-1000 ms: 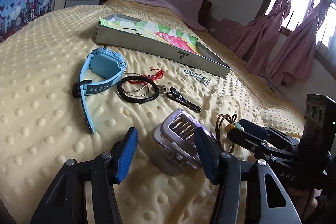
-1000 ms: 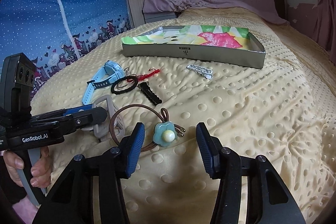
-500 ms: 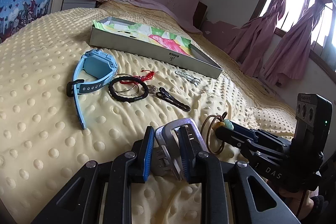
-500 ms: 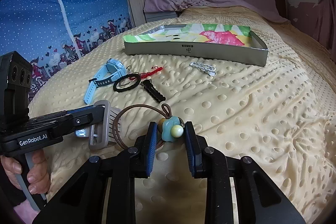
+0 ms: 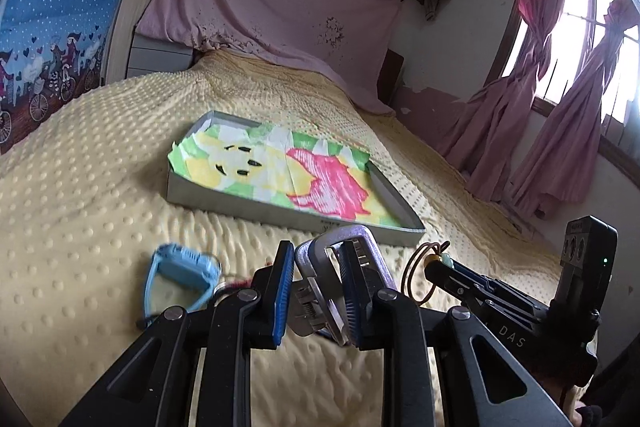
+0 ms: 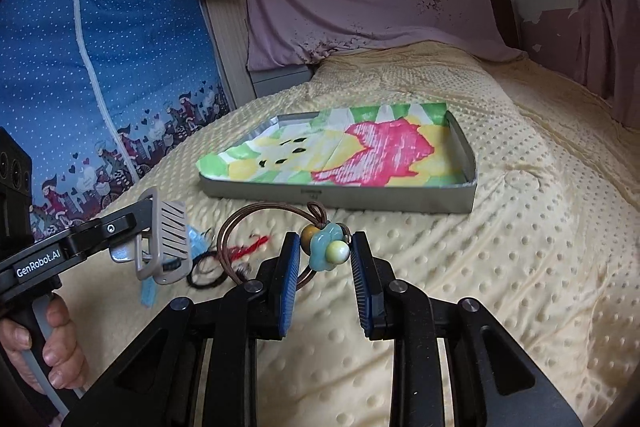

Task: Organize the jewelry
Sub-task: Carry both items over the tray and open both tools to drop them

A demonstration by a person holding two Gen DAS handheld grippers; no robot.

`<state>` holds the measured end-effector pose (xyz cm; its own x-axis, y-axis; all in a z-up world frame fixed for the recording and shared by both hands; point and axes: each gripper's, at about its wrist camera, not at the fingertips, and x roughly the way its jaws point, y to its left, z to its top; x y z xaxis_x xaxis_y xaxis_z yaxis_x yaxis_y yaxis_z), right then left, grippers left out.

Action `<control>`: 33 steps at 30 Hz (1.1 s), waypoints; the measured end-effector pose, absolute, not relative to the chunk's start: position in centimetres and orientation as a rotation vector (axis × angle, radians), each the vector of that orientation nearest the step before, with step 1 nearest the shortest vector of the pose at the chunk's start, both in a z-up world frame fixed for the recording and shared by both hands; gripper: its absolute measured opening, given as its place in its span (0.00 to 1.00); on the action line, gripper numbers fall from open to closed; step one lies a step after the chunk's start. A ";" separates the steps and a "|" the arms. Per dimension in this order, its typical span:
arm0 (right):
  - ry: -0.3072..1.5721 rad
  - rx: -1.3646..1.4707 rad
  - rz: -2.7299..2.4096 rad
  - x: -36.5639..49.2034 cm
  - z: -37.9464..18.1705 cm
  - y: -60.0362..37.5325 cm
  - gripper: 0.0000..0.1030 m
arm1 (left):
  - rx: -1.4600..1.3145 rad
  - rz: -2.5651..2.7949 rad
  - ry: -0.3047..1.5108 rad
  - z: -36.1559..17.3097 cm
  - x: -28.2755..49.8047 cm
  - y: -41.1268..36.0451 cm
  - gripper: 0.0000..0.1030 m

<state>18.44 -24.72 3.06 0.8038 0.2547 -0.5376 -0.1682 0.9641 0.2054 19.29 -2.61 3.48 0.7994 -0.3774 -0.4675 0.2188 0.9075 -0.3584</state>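
Both tools lifted w/ hair clip (image 5: 340, 267), flower tie (image 6: 326, 251) clamped.

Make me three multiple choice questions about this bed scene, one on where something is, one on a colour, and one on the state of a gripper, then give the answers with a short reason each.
1. Where is the hair claw clip?
A. Lying in the tray
B. Held in the left gripper
C. Lying under the watch

2. What colour is the watch on the blanket?
A. Light blue
B. Black
C. Red

3. What is the right gripper doing?
A. Open and empty
B. Shut on the flower hair tie
C. Shut on the tray wall

Answers:
1 B: the left wrist view shows both blue pads pressed against the grey clip, held above the blanket.
2 A: its strap and case show light blue in the left wrist view.
3 B: the right wrist view shows the teal flower charm clamped between the pads, its brown loop hanging free; the tray stands beyond it.
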 end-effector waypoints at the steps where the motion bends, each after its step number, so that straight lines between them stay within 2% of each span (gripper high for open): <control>1: 0.594 0.151 0.219 19.7 3.5 -24.8 0.22 | -0.302 -0.319 0.557 3.8 20.4 -2.6 0.21; 8: 0.599 0.191 0.182 28.9 4.3 -25.2 0.22 | -0.315 -0.255 0.571 4.2 29.2 -1.9 0.21; 15: 0.680 0.191 0.172 35.2 1.8 -23.1 0.22 | -0.284 -0.191 0.650 2.6 35.6 -1.5 0.22; 26: 0.827 0.125 0.180 37.6 -1.9 -21.2 0.24 | -0.271 -0.148 0.803 -1.3 38.0 -1.3 0.22; 29: 0.841 0.128 0.176 37.6 -2.1 -21.5 0.28 | -0.262 -0.152 0.785 -1.2 37.6 -1.5 0.22; 32: 0.842 0.147 0.171 37.2 -2.1 -22.0 0.41 | -0.255 -0.155 0.783 -1.1 37.4 -1.5 0.25; 33: 0.837 0.152 0.170 37.0 -2.1 -22.2 0.43 | -0.255 -0.154 0.780 -1.1 37.3 -1.5 0.28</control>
<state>37.04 -22.22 -2.05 0.6573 0.2093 -0.7240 -0.0897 0.9756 0.2006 37.32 -1.47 -1.10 0.7020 -0.2306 -0.6739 0.0434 0.9582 -0.2827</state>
